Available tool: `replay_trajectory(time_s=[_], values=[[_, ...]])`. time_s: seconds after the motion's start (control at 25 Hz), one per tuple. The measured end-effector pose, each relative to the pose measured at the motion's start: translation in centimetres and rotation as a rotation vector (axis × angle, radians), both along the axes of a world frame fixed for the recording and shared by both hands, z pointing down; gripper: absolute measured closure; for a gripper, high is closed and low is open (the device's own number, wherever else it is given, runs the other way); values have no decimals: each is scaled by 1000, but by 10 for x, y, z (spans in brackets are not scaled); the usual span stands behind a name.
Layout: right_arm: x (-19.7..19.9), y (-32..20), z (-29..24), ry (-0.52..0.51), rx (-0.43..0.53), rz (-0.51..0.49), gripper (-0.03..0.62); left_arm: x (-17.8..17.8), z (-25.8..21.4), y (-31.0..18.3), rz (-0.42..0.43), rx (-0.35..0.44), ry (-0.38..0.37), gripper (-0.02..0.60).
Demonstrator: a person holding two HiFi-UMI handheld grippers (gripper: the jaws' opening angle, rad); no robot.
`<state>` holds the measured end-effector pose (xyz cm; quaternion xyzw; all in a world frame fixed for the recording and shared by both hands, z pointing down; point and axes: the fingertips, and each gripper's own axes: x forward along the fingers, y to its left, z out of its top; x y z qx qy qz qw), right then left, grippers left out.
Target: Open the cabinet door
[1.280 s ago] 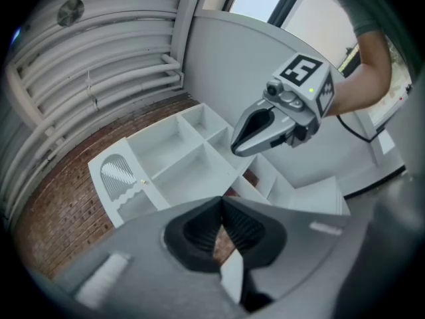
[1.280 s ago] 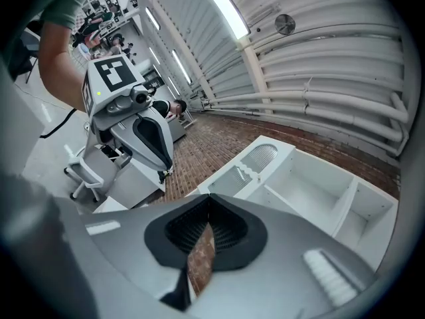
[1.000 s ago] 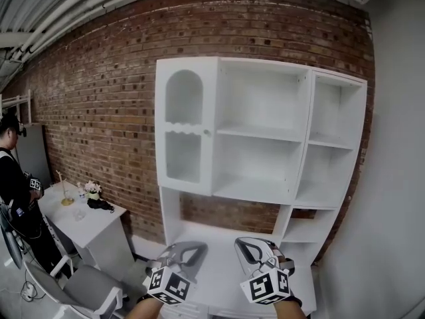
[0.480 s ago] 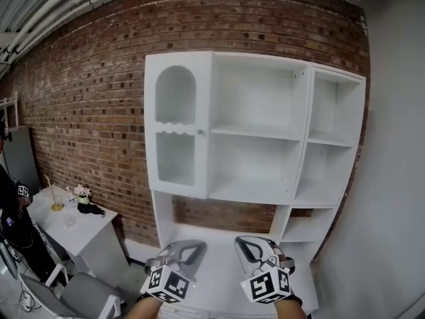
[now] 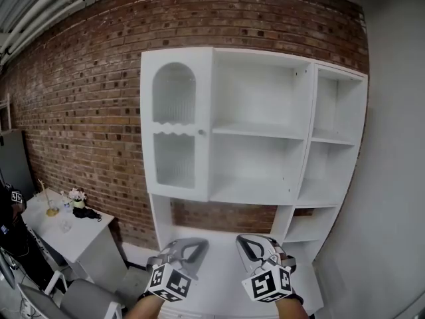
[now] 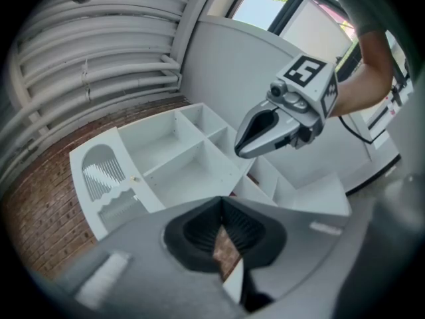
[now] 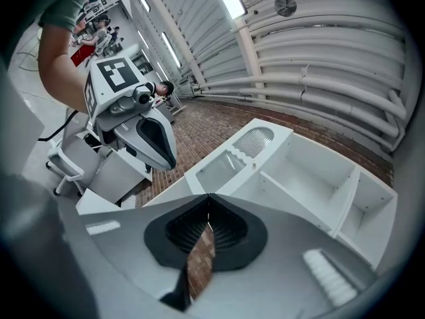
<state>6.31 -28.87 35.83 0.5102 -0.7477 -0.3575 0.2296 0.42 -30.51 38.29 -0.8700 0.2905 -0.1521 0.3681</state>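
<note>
A white cabinet [image 5: 255,131] stands against a brick wall. Its door [image 5: 175,126], at the upper left, has an arched ribbed glass panel and a small knob [image 5: 201,132], and it is closed. Both grippers sit low in the head view, well below the door and apart from it. My left gripper [image 5: 192,246] and right gripper [image 5: 247,243] are both shut on nothing. In the left gripper view the door [image 6: 106,178] and knob [image 6: 133,178] lie beyond the closed jaws. The right gripper view shows the door [image 7: 239,153] ahead as well.
Open shelves [image 5: 259,133] fill the cabinet's middle and right, with a white counter [image 5: 219,271] beneath. A white desk [image 5: 66,228] with small items, a grey chair [image 5: 86,296] and part of a person [image 5: 8,208] are at the lower left. A grey wall [image 5: 392,178] closes the right.
The head view has turned so the cabinet sits further left and higher. The person at the left has mostly slid out of frame. Both grippers keep their place and stay shut.
</note>
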Motion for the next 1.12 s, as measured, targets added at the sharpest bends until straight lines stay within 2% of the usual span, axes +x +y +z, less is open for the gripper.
replay_trajectory(time_s=[0.48,1.12], values=[[-6,-14,-2,0,7,48,586,2,4,-16,60,0,-3,580],[7,-66,-9,6,12,-46,586,11,-6,-63,-38,7,7,581]])
